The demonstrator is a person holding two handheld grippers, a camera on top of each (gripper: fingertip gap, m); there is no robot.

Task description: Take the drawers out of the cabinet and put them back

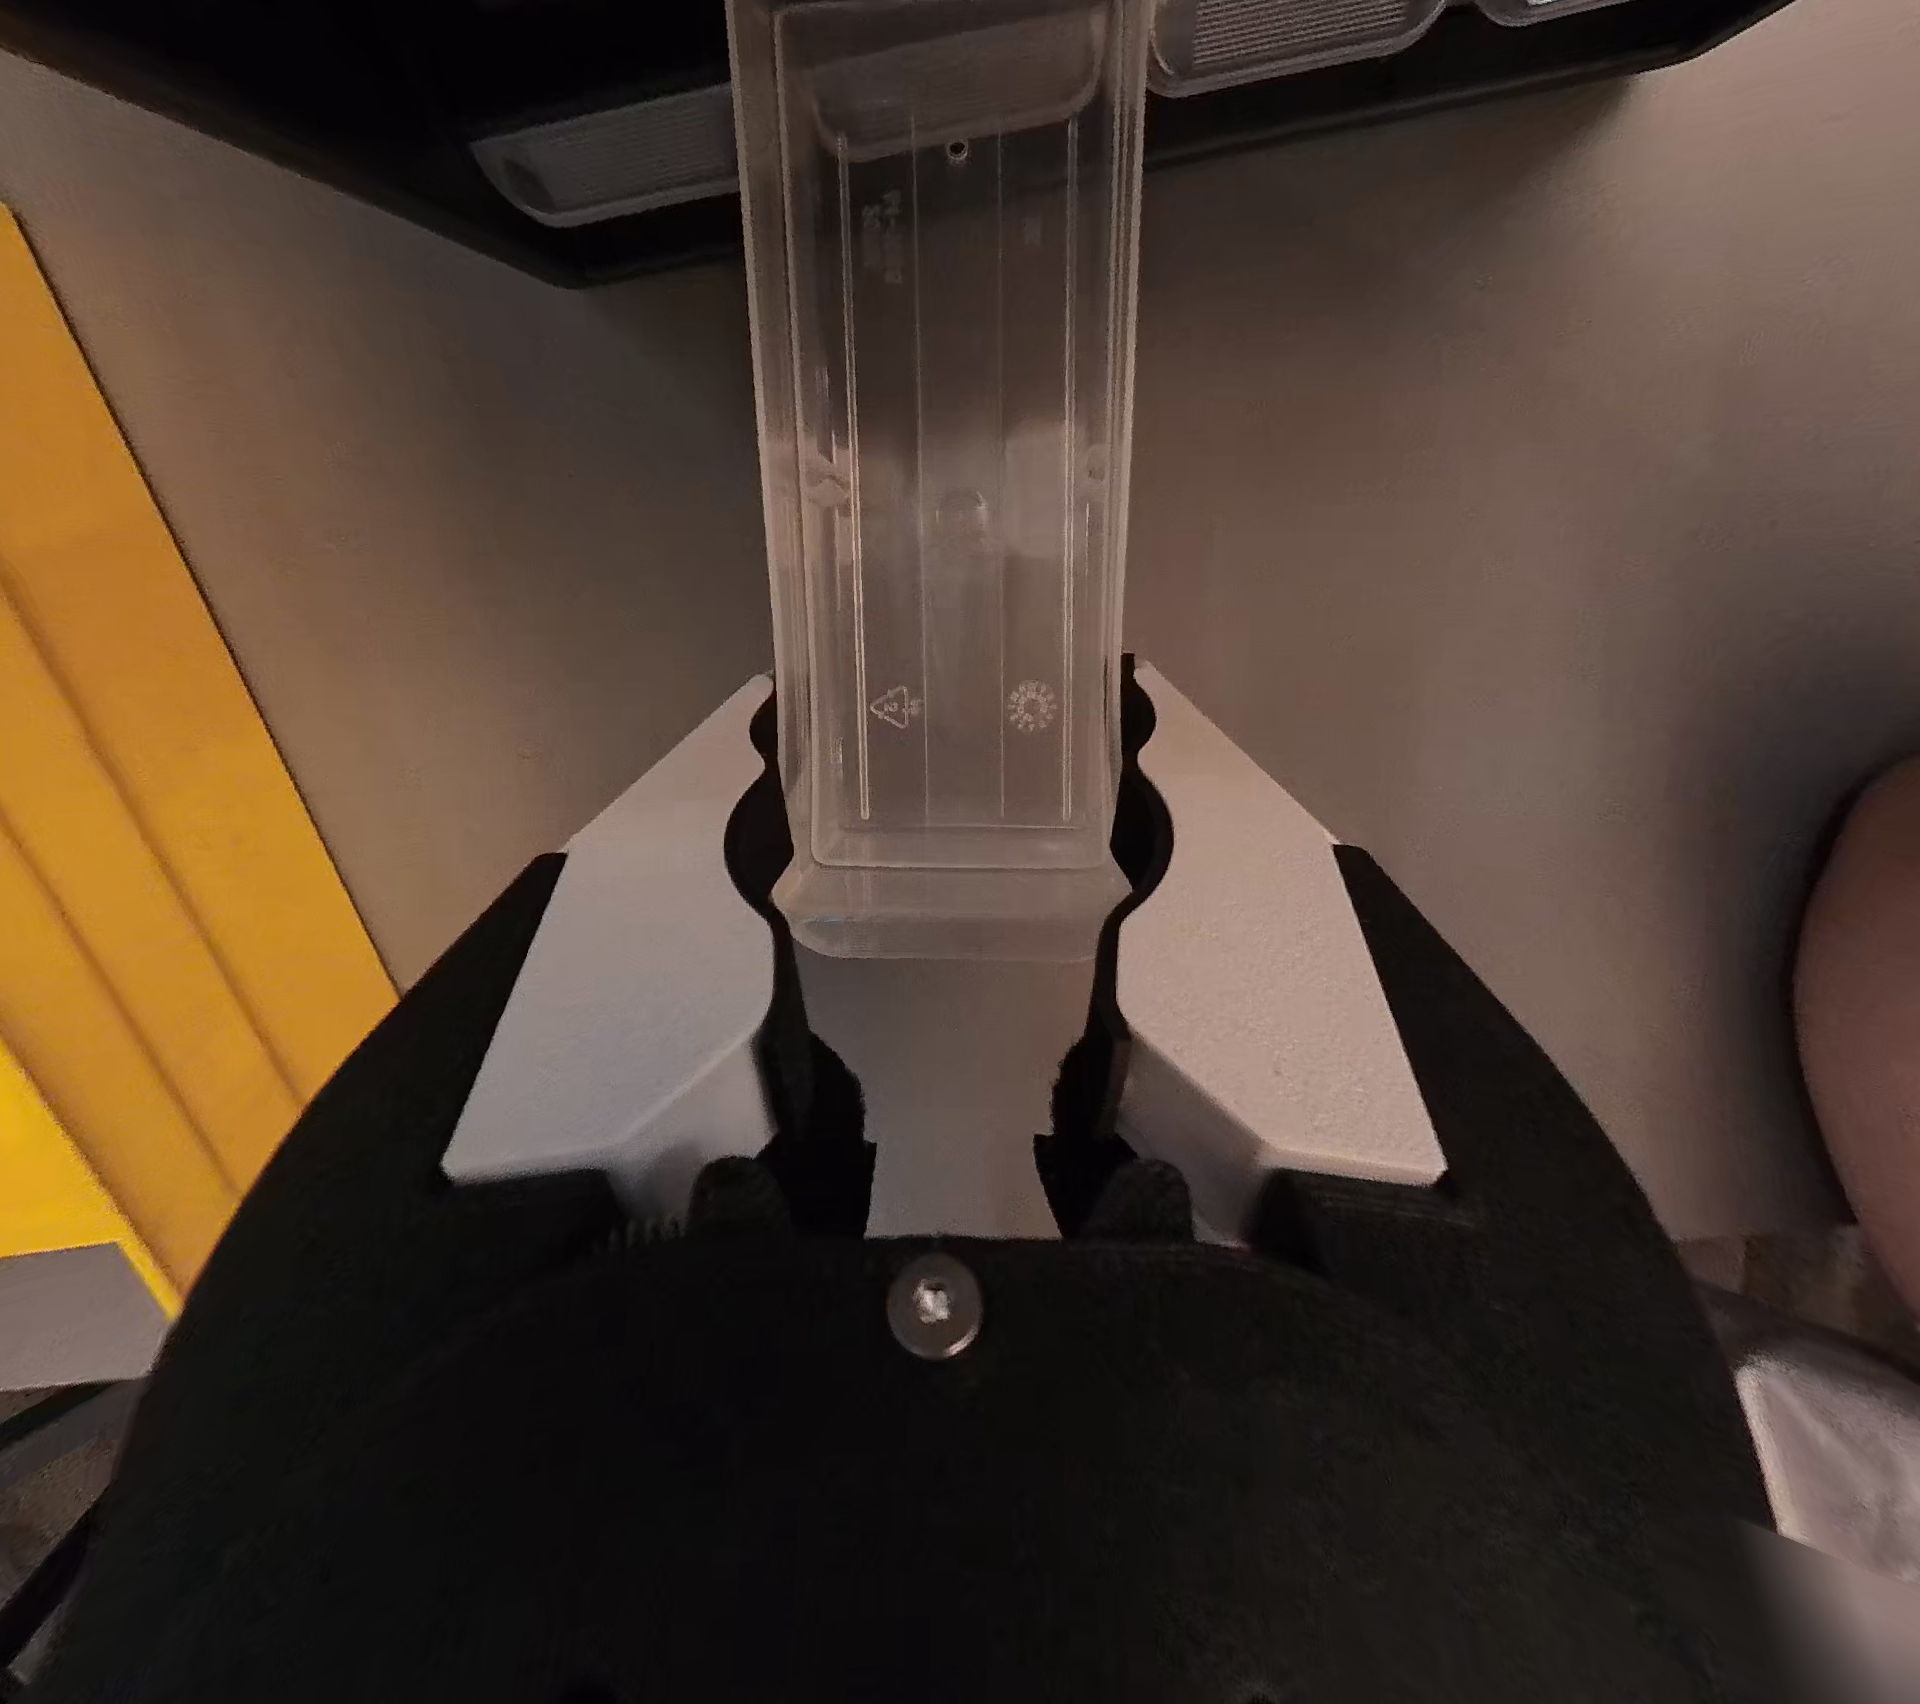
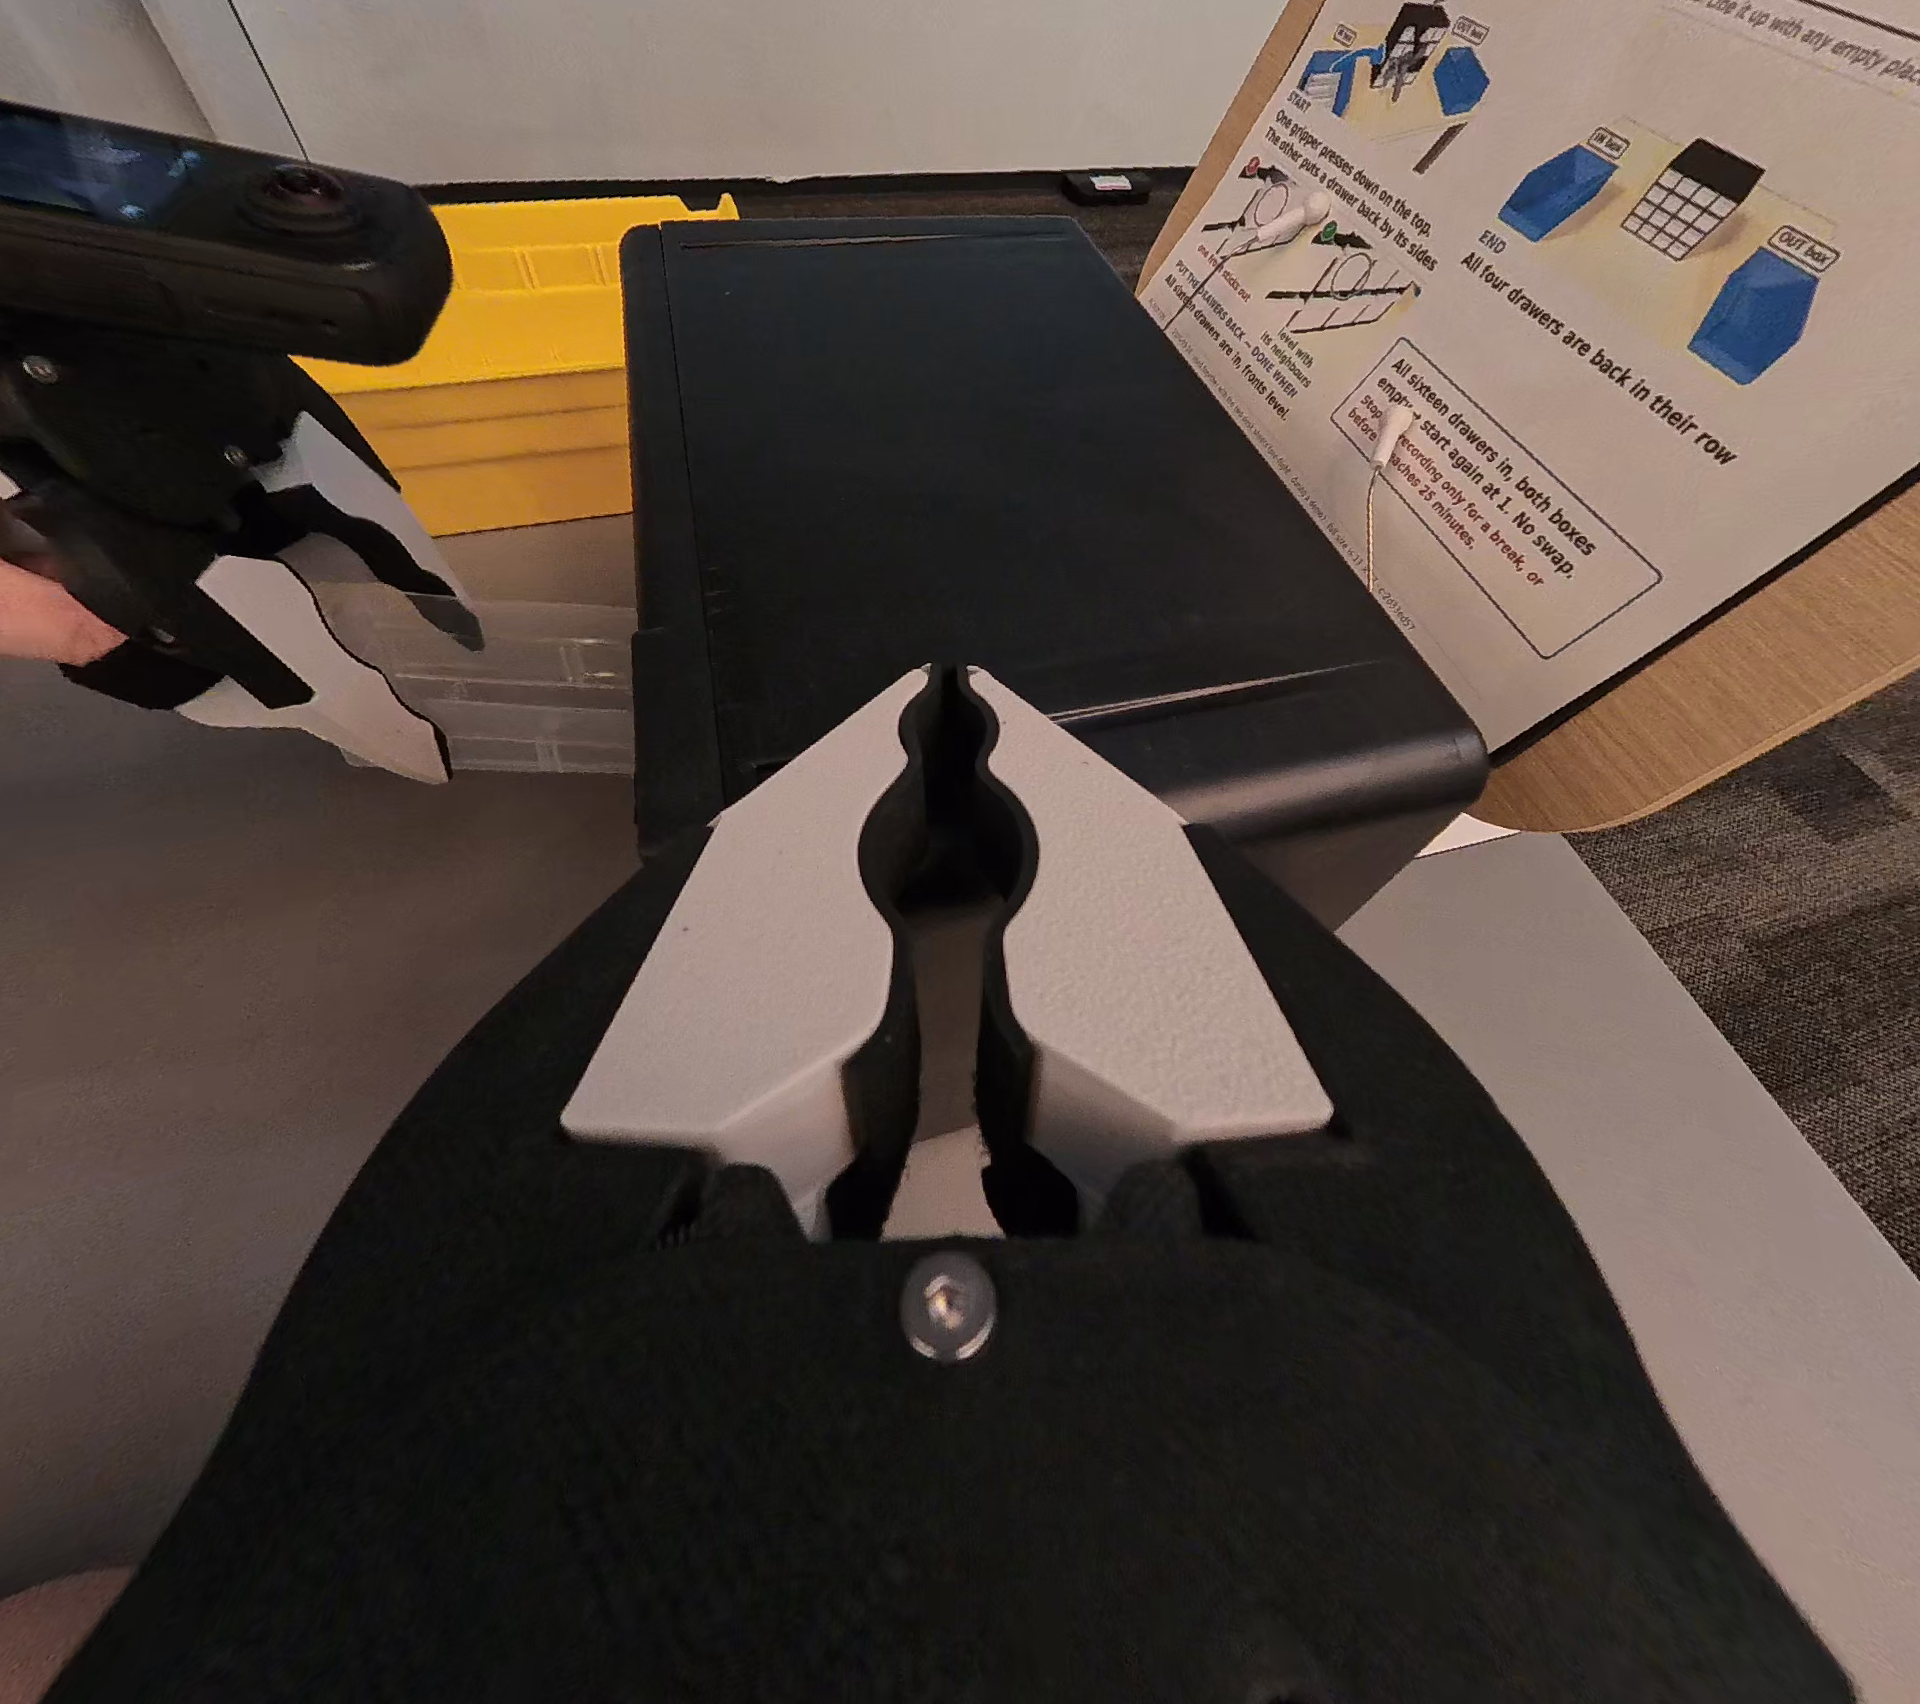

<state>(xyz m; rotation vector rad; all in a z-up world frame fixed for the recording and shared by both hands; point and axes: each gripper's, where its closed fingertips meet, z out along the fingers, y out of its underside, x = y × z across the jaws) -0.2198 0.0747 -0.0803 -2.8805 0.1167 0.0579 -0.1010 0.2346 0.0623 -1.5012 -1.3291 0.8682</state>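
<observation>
In the left wrist view, the left gripper (image 1: 948, 781) was clamped on the sides of a clear plastic drawer (image 1: 940, 366), near its rear end, so the drawer pointed straight ahead toward the black cabinet (image 1: 343, 54). Holding it by the sides probably kept it level and lined up with a slot. The drawer's far end reached the cabinet's front; whether it was partly inside a slot could not be told. The drawer was empty. Other clear drawers (image 1: 1299, 33) sat shut in the cabinet beside it, their contents not visible. A yellow bin (image 1: 114, 719) lay to the left on the grey table (image 1: 1455, 459).

In the right wrist view, the right gripper (image 2: 948, 680) was closed on nothing, its tips together over the near edge of the cabinet (image 2: 987, 459) top, seemingly pressing down to steady it, though contact could not be confirmed. At left, the left gripper (image 2: 436, 688) held the drawer (image 2: 520, 678) at the cabinet's front face. The yellow bin (image 2: 520, 366) stood behind it; its inside was not visible. An instruction board (image 2: 1610, 252) leaned at the right.
</observation>
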